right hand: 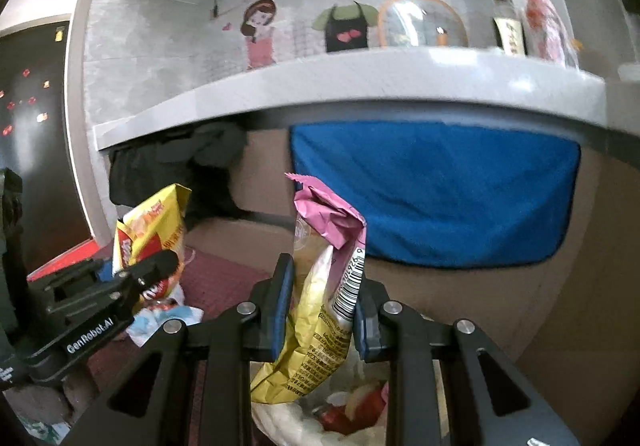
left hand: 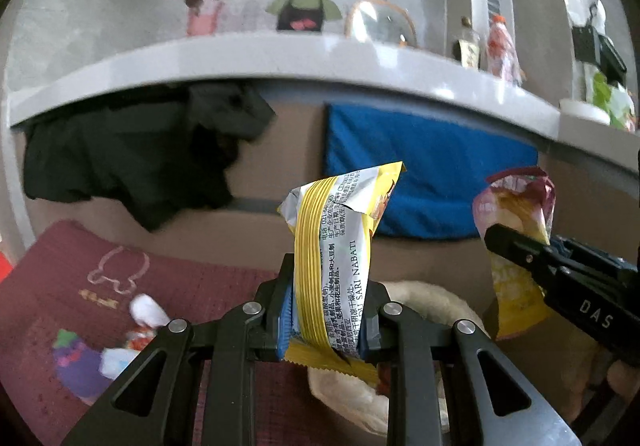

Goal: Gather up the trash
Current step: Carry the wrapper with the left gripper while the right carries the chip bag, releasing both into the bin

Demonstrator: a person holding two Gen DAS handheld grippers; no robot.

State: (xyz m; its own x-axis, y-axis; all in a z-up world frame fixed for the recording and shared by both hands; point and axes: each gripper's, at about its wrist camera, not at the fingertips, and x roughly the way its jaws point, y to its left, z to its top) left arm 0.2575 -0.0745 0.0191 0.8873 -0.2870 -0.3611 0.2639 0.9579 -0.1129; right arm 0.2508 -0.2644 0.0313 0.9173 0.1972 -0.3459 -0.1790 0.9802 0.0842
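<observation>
A grey counter curves across both views, its right end cut off by the lens and its underside in shadow; below it hang a blue cloth and a dark garment too blurred to identify; on the maroon mat lie scraps hard to make out; the left gripper clamps a yellow and silver wrapper, long axis upright, its lower end hidden between the blue pads; the right gripper clamps a pink and yellow wrapper, also upright, crumpled top leaning right; a pale bag beneath is half hidden.
</observation>
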